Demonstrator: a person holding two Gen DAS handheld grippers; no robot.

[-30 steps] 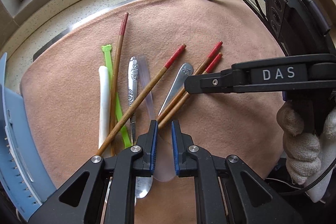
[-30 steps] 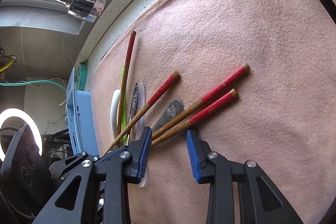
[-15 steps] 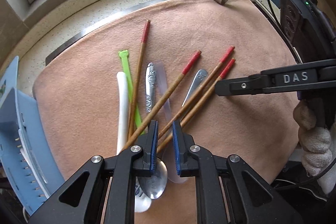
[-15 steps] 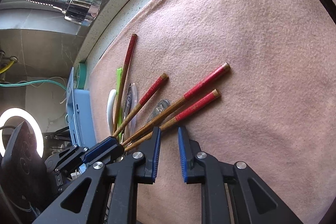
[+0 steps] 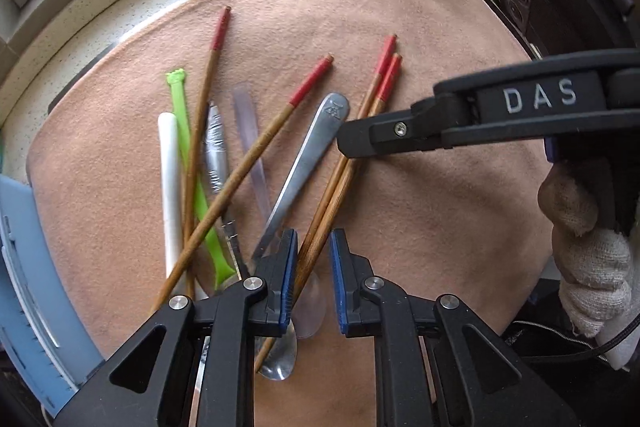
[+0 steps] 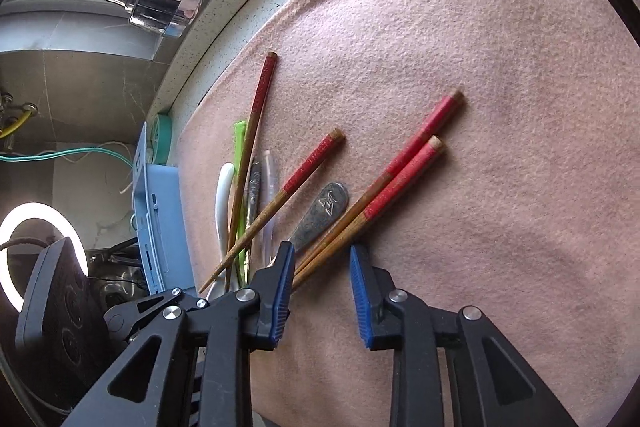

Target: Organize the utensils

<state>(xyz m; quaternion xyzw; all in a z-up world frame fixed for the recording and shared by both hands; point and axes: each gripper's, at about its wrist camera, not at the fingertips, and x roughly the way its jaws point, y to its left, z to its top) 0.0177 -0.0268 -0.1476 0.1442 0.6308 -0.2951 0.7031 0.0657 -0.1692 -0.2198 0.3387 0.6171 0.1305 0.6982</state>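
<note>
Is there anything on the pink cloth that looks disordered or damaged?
Yes, disordered. The utensils lie in a crossed heap on the pink cloth: one red-tipped chopstick slants over the green stick and another chopstick. Only the chopstick pair lies parallel. Nothing looks broken or spilled.

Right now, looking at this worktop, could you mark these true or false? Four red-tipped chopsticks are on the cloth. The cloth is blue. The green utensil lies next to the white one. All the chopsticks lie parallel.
Four red-tipped chopsticks are on the cloth: true.
The cloth is blue: false. It is peach-pink; the rack at its left edge is blue.
The green utensil lies next to the white one: true.
All the chopsticks lie parallel: false. One pair lies side by side; the other two cross each other.
</note>
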